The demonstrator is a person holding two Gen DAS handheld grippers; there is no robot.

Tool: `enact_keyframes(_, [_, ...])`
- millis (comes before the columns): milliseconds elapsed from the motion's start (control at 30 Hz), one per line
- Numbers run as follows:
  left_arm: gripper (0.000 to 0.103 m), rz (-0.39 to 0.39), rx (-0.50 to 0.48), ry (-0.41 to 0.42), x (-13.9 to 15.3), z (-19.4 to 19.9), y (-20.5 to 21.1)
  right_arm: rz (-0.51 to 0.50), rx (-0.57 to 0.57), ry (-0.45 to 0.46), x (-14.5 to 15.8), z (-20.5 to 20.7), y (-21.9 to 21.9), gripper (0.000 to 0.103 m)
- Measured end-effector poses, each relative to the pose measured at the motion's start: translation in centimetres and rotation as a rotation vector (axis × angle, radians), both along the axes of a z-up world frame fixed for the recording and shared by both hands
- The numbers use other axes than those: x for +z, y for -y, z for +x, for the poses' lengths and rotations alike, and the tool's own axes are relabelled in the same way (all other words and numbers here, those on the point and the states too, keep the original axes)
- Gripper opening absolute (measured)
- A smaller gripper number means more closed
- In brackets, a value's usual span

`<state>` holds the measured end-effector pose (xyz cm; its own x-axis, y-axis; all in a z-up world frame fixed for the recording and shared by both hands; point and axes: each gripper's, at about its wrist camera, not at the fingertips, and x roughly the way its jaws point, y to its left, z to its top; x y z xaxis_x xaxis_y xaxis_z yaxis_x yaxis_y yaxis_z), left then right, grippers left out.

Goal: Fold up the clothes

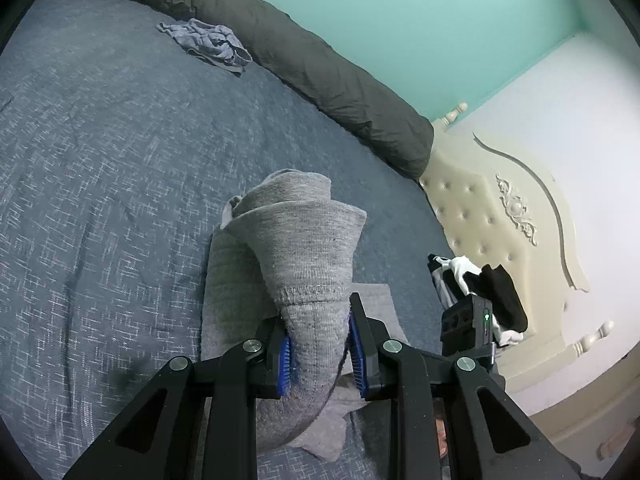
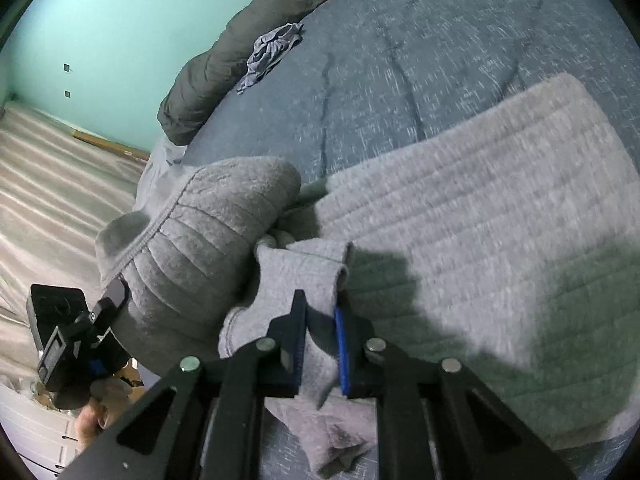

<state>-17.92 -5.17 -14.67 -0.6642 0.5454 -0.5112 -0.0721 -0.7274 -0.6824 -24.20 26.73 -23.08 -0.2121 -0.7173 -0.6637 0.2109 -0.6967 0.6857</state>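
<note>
Left gripper point(image 1: 320, 344) clamped on a bunched fold of grey garment point(image 1: 304, 248); right gripper point(image 2: 320, 340) pinching its thin edge, blue bedspread point(image 1: 100, 160) beyond.

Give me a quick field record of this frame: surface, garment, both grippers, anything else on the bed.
surface: blue bedspread
garment: grey knit garment, partly lifted and rolled
left gripper: shut on a bunched fold of the garment
right gripper: shut on a grey edge of the garment
other items: crumpled blue-grey cloth; dark rolled duvet beside it
</note>
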Motion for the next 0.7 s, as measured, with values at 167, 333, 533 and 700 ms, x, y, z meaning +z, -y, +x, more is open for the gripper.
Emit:
enact_keyframes(167, [0.025, -0.010, 0.012, -0.012, -0.1, 0.8, 0.9, -0.042, -0.004, -0.011, 0.3, 0.4, 1.3, 0.012])
enact_keyframes(333, [0.025, -0.006, 0.060, -0.012, -0.9, 2.0, 3.5, -0.045, 0.007, -0.041, 1.3, -0.5, 4.9, 0.012])
enact_keyframes(533, [0.025, 0.014, 0.093, 0.008, -3.0, 3.2, 5.9, -0.004, 0.013, -0.090, 3.4, -1.3, 3.3, 0.011])
enact_keyframes(700, [0.025, 0.021, 0.095, 0.024, -4.2, 3.4, 6.5, 0.087, 0.015, -0.119, 5.6, -2.1, -0.1, 0.011])
